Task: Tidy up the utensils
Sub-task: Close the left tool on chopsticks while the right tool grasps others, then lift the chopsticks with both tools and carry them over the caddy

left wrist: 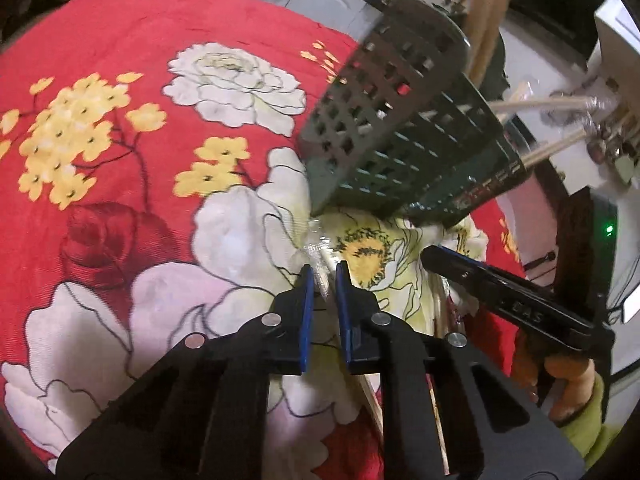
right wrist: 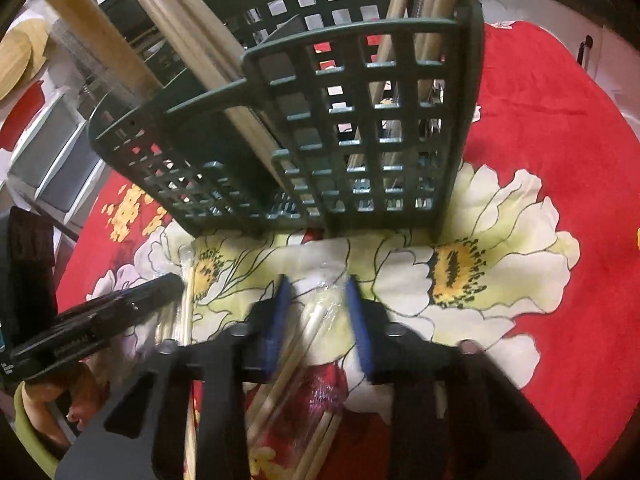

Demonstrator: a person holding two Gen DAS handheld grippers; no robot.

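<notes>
Left gripper [left wrist: 325, 270], nearest the lens — blue pads nearly together, clamped on the tip of a plastic-wrapped chopstick pair [left wrist: 320, 258] lying on the floral tablecloth [left wrist: 120, 128]. Right gripper [right wrist: 316, 286], jaws somewhat wider, has a second wrapped chopstick bundle [right wrist: 308, 328] between its pads; whether they press on it cannot be told. Just beyond both stands the green utensil basket [right wrist: 360, 128]. Only the right-wrist view shows its compartments — already holding upright wrapped chopsticks [right wrist: 180, 36].

Faint letters "CAS" on the right hand-held gripper [left wrist: 430, 258]
</notes>
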